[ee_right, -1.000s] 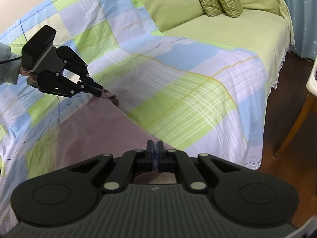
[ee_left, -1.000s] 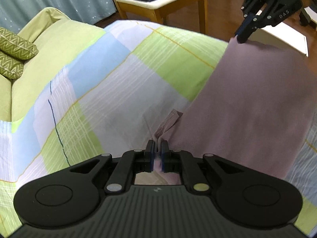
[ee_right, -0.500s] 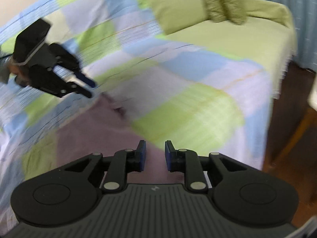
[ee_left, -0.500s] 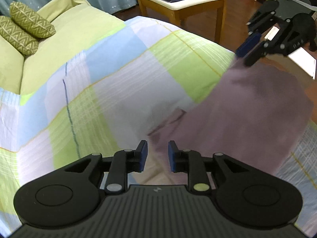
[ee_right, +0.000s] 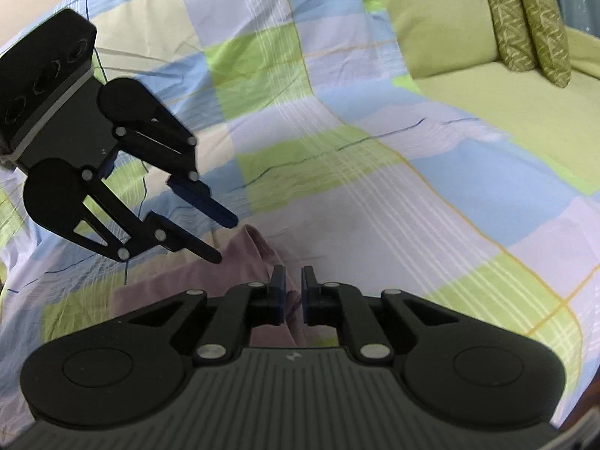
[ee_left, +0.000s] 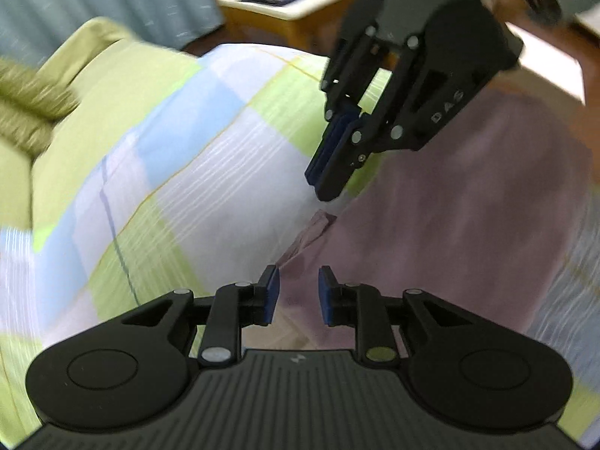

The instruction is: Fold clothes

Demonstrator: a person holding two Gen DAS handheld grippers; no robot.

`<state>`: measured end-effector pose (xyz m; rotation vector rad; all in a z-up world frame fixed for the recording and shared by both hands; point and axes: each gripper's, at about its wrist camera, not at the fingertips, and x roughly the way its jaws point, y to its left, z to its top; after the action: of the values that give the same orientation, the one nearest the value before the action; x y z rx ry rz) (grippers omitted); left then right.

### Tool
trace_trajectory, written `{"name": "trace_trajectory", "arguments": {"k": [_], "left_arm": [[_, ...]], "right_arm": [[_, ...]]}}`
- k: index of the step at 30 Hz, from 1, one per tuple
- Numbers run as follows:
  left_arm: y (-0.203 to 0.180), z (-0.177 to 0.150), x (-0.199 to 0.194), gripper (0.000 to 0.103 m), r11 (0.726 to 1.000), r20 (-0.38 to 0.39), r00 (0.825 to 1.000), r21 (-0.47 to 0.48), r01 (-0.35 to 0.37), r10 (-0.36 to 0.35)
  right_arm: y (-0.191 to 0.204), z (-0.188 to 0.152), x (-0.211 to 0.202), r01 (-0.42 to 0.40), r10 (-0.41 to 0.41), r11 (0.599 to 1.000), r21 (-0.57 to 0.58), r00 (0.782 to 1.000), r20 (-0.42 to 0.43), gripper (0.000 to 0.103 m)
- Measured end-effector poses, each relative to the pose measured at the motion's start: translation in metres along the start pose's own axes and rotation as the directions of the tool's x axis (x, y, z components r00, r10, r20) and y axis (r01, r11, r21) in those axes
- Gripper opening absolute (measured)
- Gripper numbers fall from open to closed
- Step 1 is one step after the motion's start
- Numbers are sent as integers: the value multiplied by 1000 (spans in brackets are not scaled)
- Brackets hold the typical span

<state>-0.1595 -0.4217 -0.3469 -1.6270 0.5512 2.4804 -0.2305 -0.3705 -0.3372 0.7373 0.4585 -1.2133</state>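
A mauve garment (ee_left: 450,232) lies spread flat on the checked cover (ee_left: 187,187) of a sofa. Its small folded-over corner (ee_left: 318,225) points toward both grippers. My left gripper (ee_left: 298,294) is open just short of that corner, with nothing between its fingers. My right gripper (ee_left: 324,183) hangs tip-down just above the same corner. In the right wrist view my right gripper (ee_right: 293,287) shows a narrow gap between its pads, with the garment (ee_right: 243,255) under them. There the left gripper (ee_right: 225,240) is open beside the raised corner.
Two patterned green cushions (ee_right: 525,18) lean at the sofa's far end on the plain green seat (ee_right: 506,112). A wooden chair (ee_left: 300,0) holding folded clothes stands beyond the sofa. A white board (ee_left: 543,71) and brown floor lie to the right.
Both grippers let go of the garment, which dropped flat on the cover. The right gripper then swung in close to the left one, above the corner, and its gap has narrowed.
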Motion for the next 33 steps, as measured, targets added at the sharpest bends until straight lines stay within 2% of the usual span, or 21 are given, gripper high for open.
{"name": "trace_trajectory", "arguments": {"k": [7,9,15,17,19,26,30,33], "left_arm": [[7,15,20,21,985,-94,993,150,89,-75],[6,16,22,0,981,-105,991,172,95,-78],[-1,18,24,0,955,-122,991,283,85,-52],[-3,20,25,9,943,-138,989,321,91,-49],[-5,21,28,10,931,-155,986,347,112,-61],[1,31,38,11,907,-196,977,391,154,-82],[1,31,46,10,887,-246,964,418,198,-99],[2,30,44,10,883,-252,962,422,208,-107]], "right_arm": [[-9,-6,1,-23,24,999,35,999,-22,13],[-12,-6,1,-18,19,999,46,1000,-12,14],[-20,-3,4,-43,43,998,52,999,-11,14],[-23,0,5,-59,59,996,62,998,-9,14],[-24,0,4,-58,59,996,73,998,-7,14],[-30,-2,2,-61,62,994,94,998,-8,18],[-35,-4,1,-63,64,991,120,998,-2,19],[-38,-5,1,-73,73,987,141,997,4,21]]}}
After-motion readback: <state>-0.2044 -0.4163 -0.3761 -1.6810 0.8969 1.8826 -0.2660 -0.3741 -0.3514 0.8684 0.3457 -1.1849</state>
